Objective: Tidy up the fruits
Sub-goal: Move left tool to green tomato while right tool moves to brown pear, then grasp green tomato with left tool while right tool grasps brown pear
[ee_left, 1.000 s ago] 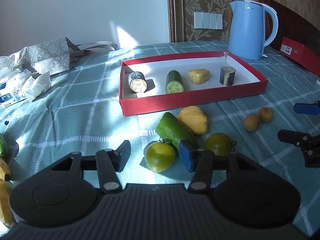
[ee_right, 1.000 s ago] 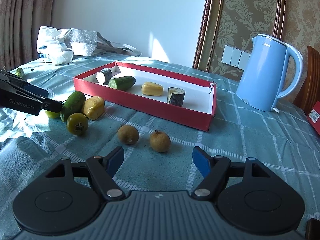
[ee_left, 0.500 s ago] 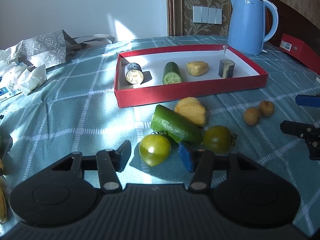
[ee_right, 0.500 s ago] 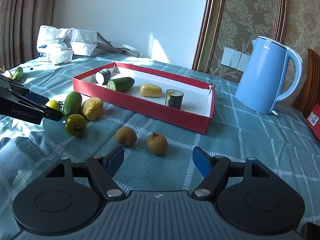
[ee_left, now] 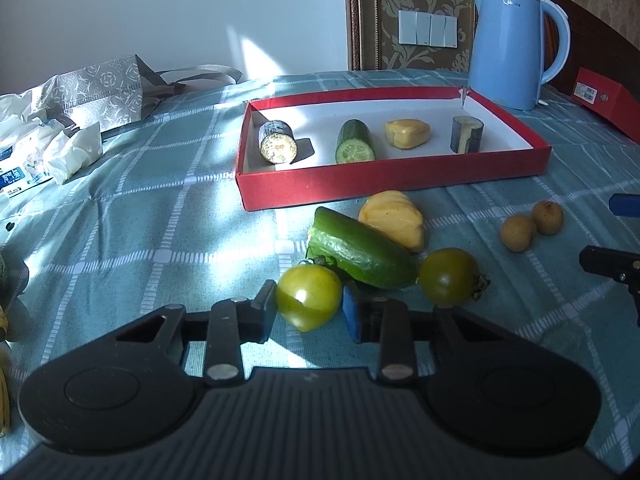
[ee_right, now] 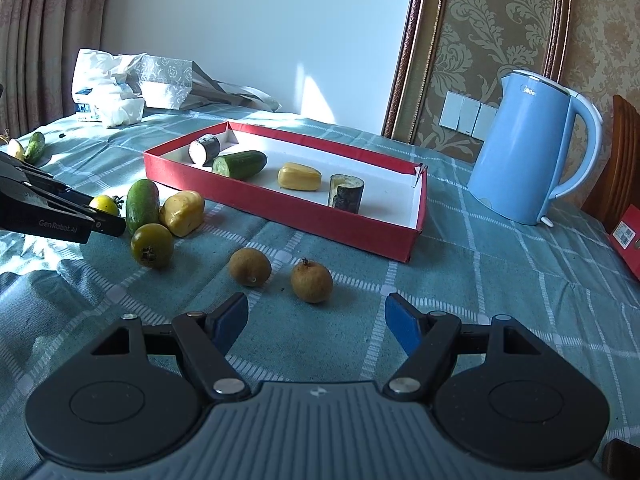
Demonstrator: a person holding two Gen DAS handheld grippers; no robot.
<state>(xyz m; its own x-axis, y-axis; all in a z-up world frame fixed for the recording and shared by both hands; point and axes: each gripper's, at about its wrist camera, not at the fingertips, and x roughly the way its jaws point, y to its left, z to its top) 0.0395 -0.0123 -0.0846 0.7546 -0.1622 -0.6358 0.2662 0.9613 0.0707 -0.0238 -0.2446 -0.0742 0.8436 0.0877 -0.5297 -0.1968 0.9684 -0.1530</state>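
Observation:
A yellow-green tomato (ee_left: 308, 300) lies on the cloth between my left gripper's (ee_left: 309, 311) jaws, which are closing; both pads touch its sides. Behind it lie a cucumber piece (ee_left: 360, 256), a yellow fruit piece (ee_left: 394, 220) and a darker green tomato (ee_left: 449, 276). Two small brown round fruits (ee_right: 249, 267) (ee_right: 311, 282) sit just ahead of my right gripper (ee_right: 316, 320), which is open with nothing between its fingers. The red tray (ee_left: 392, 184) beyond holds several cut pieces in a row. From the right wrist view, the left gripper (ee_right: 108, 224) reaches in at the left beside the tomato (ee_right: 103, 204).
A blue kettle (ee_right: 528, 152) stands at the back right of the tray. A red box (ee_left: 608, 100) lies at the far right edge. A patterned bag (ee_left: 108, 92) and white packets (ee_left: 48, 148) are at the back left. Bananas (ee_left: 3, 384) lie by the left edge.
The left gripper's jaws have come together onto the yellow-green tomato, which stood loose between them before. The right gripper has not moved.

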